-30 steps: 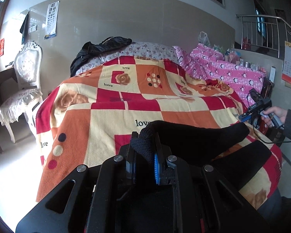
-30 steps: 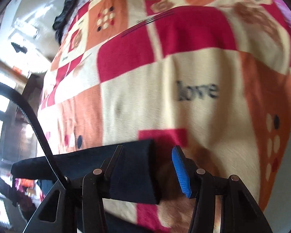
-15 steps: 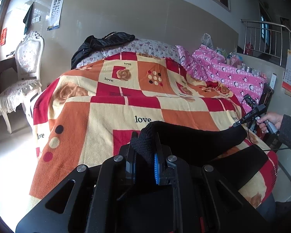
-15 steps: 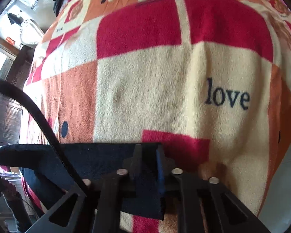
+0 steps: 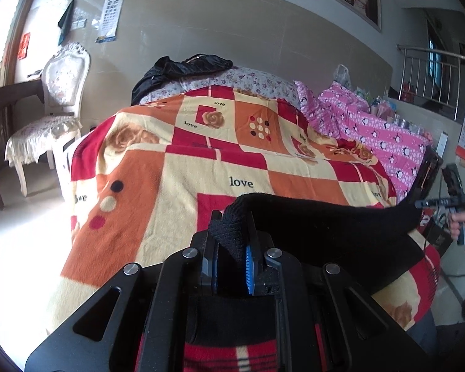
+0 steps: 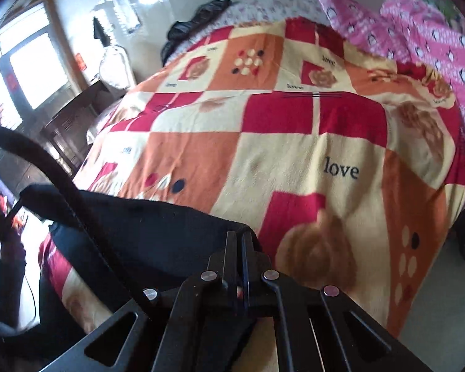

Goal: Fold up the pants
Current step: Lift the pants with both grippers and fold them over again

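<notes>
1. The left hand-held gripper (image 5: 232, 257), at the bottom centre of its view, is clamped on a thick ribbed edge of the black pants (image 5: 319, 226); the right hand-held gripper (image 6: 238, 257) is pinched tight on the other end of the same edge.
2. The pants stretch across the lower part of both views, raised between the two grips over the near end of the bed (image 5: 176, 167).
3. To fold well, I would keep the held edge taut and level, carry both ends together, and lay it squarely before letting go; a slack side would likely wrinkle.
4. The bed wears a checked blanket (image 6: 294, 142) of red, orange and cream.
5. A white chair (image 5: 59, 93) stands at left, a pink quilt (image 5: 381, 130) at right.
</notes>
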{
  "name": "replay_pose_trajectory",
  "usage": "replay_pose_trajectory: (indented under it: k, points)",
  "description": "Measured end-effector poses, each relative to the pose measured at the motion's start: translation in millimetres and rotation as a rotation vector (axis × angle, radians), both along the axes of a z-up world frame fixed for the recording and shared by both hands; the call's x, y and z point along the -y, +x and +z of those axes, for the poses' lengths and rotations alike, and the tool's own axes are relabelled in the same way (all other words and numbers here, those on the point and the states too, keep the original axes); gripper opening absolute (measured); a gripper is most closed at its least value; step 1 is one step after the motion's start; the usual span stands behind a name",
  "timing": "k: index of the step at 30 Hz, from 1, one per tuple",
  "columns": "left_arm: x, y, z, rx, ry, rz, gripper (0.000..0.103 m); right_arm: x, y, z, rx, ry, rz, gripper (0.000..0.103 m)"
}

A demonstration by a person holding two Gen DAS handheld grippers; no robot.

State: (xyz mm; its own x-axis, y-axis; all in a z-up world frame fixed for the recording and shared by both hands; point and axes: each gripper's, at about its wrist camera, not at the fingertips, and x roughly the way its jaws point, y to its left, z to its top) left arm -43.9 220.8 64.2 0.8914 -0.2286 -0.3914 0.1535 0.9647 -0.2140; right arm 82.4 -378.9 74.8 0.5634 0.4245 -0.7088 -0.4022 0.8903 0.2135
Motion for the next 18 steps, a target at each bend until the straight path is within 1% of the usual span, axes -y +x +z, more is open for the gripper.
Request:
replay_pose_trajectory:
  k: [2, 4, 6, 7, 9, 11, 13, 16, 18]
  points:
    - [-12, -10, -12, -0.009, -0.038, -0.001, 0.011, 0, -29, -7, 0.004, 0.002, 0.034, 0.002]
    - [-23, -19, -25, -0.021, -0.067, -0.005, 0.011, -6, -55, -21, 0.018, -0.034, 0.07, 0.002]
    - [-31, -24, -41, -0.062, -0.111, -0.017, 0.012, -7, -74, -38, 0.028, -0.067, 0.08, 0.002]
    - [-36, -24, -48, -0.089, -0.146, -0.024, 0.012, -5, -76, -44, 0.021, -0.059, 0.081, 0.002]
    - [-41, -27, -57, -0.104, -0.2, -0.023, 0.012, 2, -84, -55, 0.021, -0.033, 0.065, 0.002]
    - [-40, -26, -56, -0.108, -0.199, -0.01, 0.012, 6, -84, -55, 0.037, -0.004, 0.048, 0.002]
    - [-37, -19, -50, -0.107, -0.196, 0.0, 0.012, 4, -81, -50, 0.059, -0.013, 0.038, 0.002]
    - [-32, 4, -30, -0.102, -0.168, 0.013, 0.012, -4, -65, -32, 0.127, -0.086, -0.001, 0.002]
    - [-28, 27, -10, -0.084, -0.152, 0.008, 0.012, -14, -44, -13, 0.21, -0.197, -0.063, 0.002]
